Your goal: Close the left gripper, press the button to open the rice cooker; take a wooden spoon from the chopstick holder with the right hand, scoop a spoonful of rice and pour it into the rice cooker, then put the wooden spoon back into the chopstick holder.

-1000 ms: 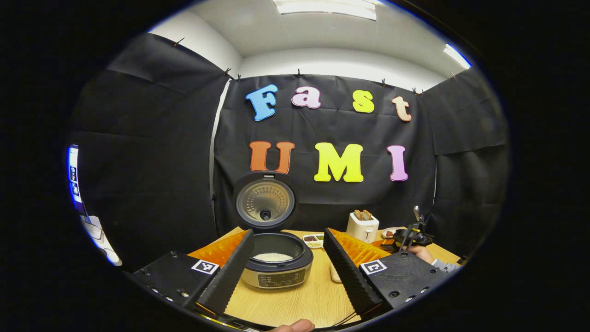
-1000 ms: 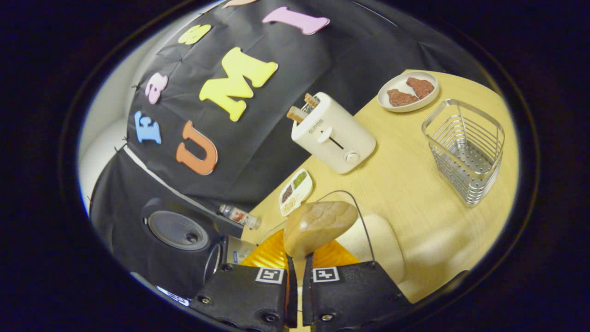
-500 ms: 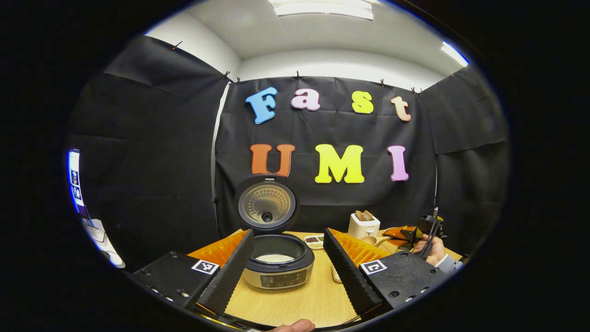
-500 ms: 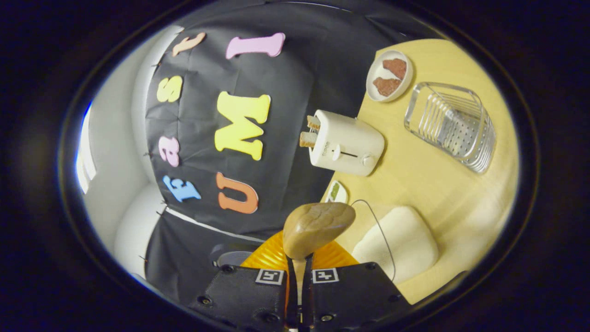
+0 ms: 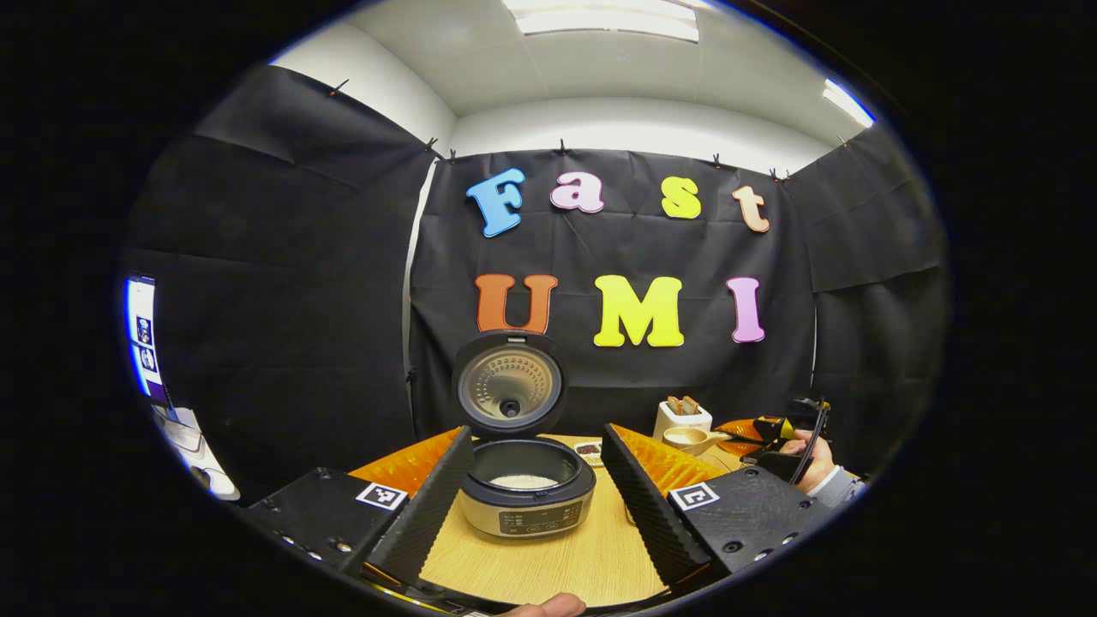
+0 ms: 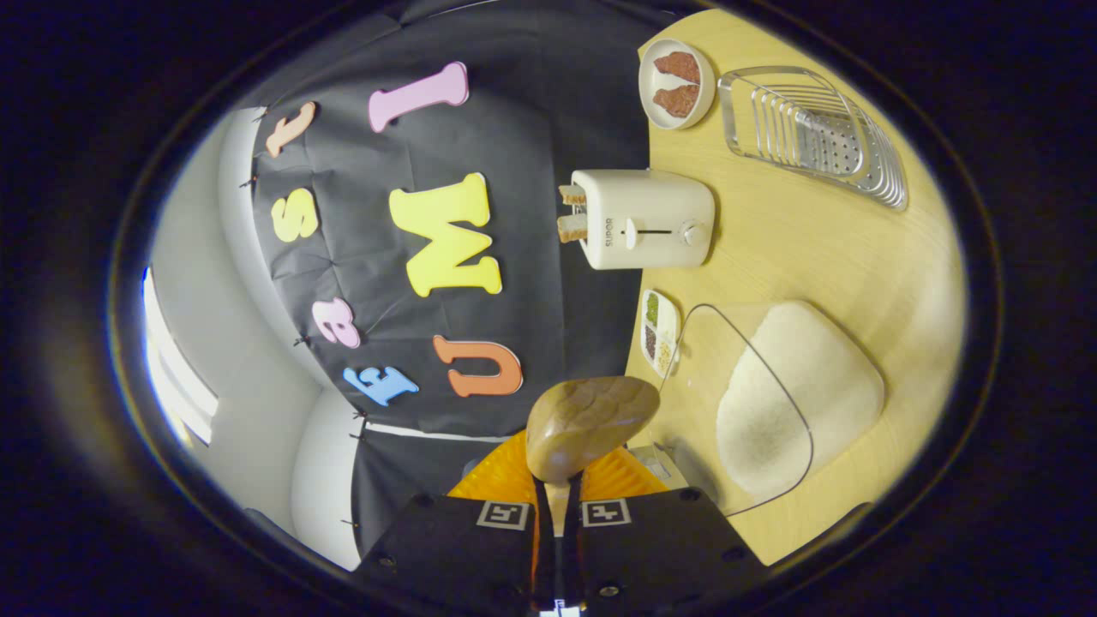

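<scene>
two tools: left tool gapes, right tool pinches smooth rounded wooden spoon.

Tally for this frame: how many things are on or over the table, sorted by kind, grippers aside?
Appliances: 2 (rice cooker, toaster)
Food dishes: 3 (meat plate, sectioned dish, rice container)
Holders: 1 (metal chopstick holder)
Utensils: 1 (wooden spoon)
Total: 7

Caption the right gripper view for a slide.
Right gripper shut on wooden spoon, above the rice container near the toaster.
</scene>
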`<state>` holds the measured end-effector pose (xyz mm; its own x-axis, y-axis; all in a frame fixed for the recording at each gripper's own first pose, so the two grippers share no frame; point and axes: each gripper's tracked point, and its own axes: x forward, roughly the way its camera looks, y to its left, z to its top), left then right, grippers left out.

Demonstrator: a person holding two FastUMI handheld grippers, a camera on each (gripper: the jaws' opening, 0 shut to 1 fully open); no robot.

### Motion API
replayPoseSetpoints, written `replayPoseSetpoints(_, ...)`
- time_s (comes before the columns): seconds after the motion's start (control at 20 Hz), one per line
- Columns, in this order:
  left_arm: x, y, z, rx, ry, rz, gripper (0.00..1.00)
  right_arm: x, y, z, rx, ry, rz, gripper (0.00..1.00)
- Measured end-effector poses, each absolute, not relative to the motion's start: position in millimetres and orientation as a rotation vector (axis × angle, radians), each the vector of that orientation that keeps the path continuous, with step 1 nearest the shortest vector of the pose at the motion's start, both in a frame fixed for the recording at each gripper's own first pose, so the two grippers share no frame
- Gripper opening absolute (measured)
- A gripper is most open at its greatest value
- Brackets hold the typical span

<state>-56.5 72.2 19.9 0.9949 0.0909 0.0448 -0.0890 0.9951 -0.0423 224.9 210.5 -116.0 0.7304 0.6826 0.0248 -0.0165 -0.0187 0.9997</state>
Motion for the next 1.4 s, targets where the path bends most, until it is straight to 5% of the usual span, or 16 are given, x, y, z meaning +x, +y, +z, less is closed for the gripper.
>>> replayPoseSetpoints(0.8, -84.1, 125.3, 24.3, -0.039, -0.074, 0.14, 0.95, 210.3, 382.6, -81.4, 1.053, 0.665, 0.685, 0.09)
replayPoseSetpoints(1.4, -86.9, 143.2, 15.2, -0.051, -0.056, 0.16, 0.96, 204.6, 458.0, -87.6, 0.463, 0.508, 0.661, 0.09)
